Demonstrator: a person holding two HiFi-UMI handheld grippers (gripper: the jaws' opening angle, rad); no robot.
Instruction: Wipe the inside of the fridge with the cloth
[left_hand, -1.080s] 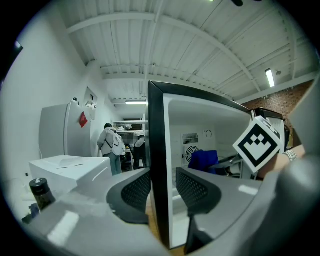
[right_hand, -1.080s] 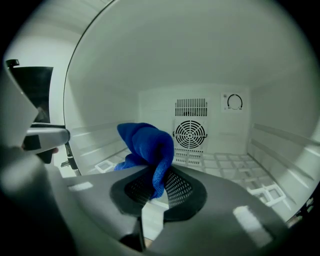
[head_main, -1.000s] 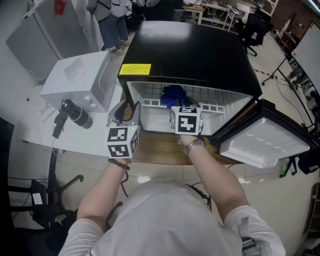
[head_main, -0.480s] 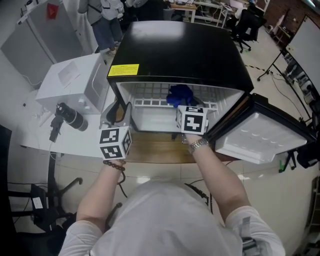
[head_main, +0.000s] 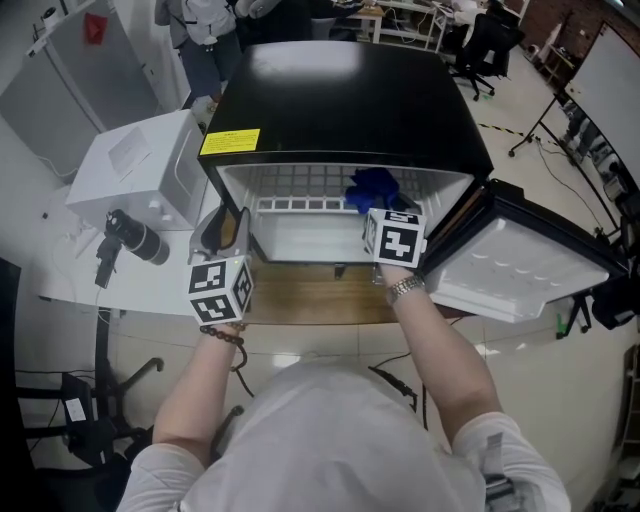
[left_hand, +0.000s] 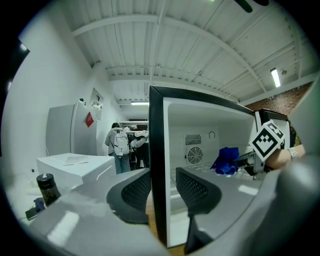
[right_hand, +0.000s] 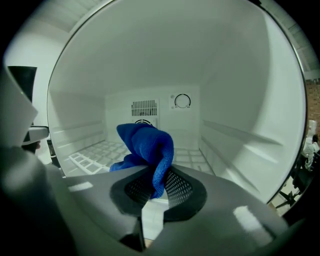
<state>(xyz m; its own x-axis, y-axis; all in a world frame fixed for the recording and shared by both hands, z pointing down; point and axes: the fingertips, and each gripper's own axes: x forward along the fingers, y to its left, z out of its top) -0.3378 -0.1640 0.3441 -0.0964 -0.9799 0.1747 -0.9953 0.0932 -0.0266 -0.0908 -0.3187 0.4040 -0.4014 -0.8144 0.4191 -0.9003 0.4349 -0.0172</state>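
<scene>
The black mini fridge (head_main: 340, 90) stands with its door (head_main: 520, 265) swung open to the right. My right gripper (head_main: 382, 208) reaches into the white interior, shut on the blue cloth (head_main: 375, 187). In the right gripper view the cloth (right_hand: 147, 145) bunches up out of the jaws of the right gripper (right_hand: 155, 187), above the wire shelf (right_hand: 100, 152). My left gripper (head_main: 228, 228) straddles the fridge's left wall (left_hand: 156, 165), one pad outside and one inside, closed on it. The left gripper view also catches the cloth (left_hand: 226, 160) deeper inside.
A white box-shaped appliance (head_main: 140, 165) sits left of the fridge, with a black cylinder (head_main: 135, 238) in front of it. A wooden surface (head_main: 320, 300) lies under the fridge's front. People (head_main: 205, 30) stand at the back left. A fan vent (right_hand: 144, 107) is on the rear wall.
My right gripper has carried the cloth to the right inside the fridge. The left gripper stays on the left wall.
</scene>
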